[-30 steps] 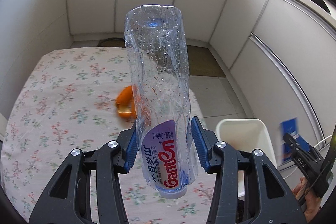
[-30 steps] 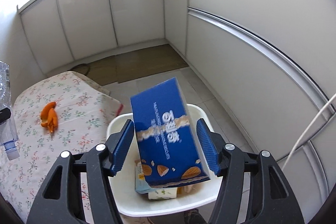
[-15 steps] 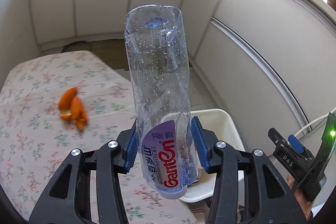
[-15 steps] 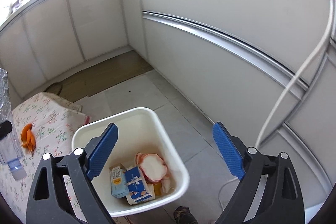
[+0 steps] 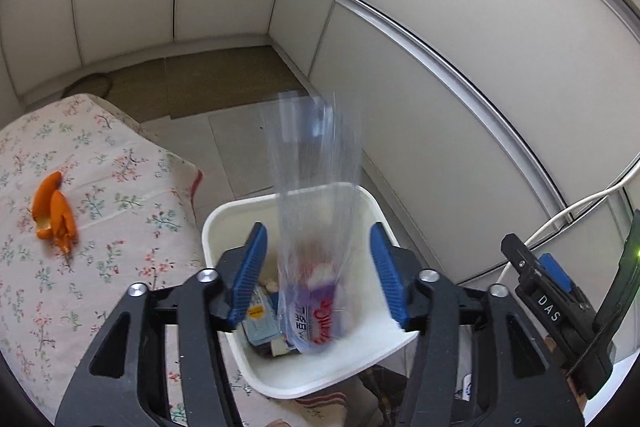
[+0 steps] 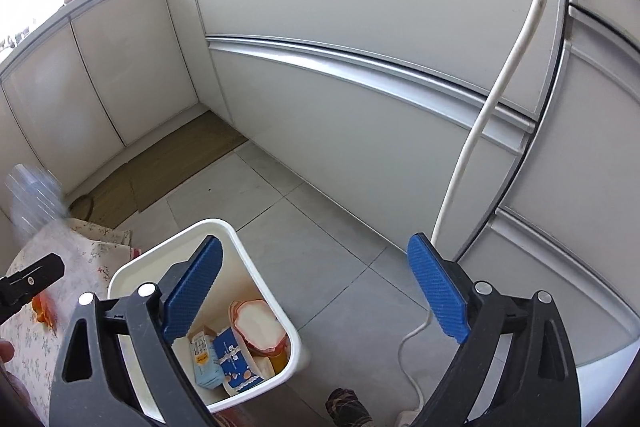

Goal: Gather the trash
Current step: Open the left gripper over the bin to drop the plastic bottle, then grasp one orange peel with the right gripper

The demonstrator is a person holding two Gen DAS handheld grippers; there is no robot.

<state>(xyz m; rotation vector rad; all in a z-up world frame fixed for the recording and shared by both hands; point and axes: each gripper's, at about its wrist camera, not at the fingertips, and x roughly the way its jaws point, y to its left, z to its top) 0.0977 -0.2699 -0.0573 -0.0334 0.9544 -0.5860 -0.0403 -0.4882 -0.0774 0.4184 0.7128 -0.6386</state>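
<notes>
Bottle released | left tongs opening, right tongs wide, empty | bin: cartons

Floral cloth table w/ orange peel; bin on floor.

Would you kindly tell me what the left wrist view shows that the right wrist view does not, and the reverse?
Only the left wrist view shows the bottle's label end dropping between the opening left tongs. Only the right wrist view shows the open, empty right tongs and the red-rimmed cup. Both show the white bin, orange peel and flowered cloth.
</notes>
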